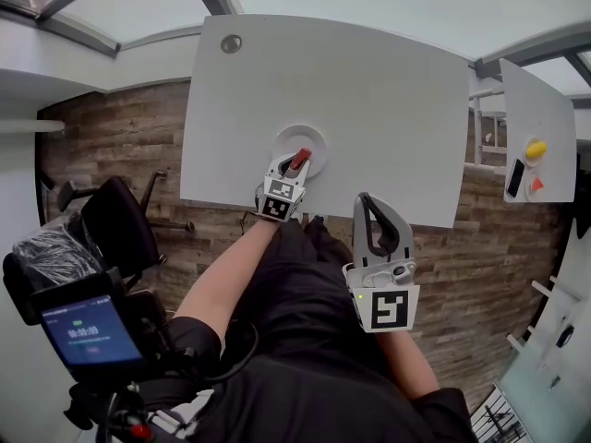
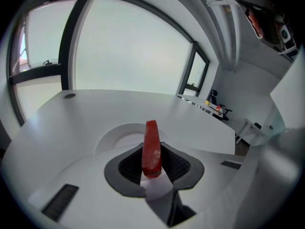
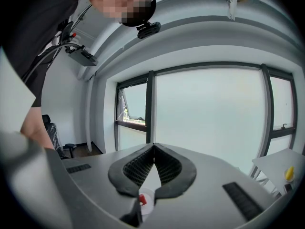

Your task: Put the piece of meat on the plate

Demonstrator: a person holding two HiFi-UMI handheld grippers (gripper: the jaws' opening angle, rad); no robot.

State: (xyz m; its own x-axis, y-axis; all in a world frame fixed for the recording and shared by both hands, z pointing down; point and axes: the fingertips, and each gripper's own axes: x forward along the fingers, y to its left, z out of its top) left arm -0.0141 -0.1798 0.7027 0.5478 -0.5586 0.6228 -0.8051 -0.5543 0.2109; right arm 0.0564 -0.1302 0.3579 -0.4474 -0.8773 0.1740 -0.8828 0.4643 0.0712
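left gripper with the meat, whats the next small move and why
Probably ease the left gripper down a little, so the piece of meat rests on the plate before any release. The jaws are clamped on the meat, which sticks out past their tips right over the plate and does not seem to lie on it yet.

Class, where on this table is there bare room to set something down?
Bare: the table right of the plate to its right edge, and behind the plate to the grommet. Crowded: the plate, under the left gripper holding meat.
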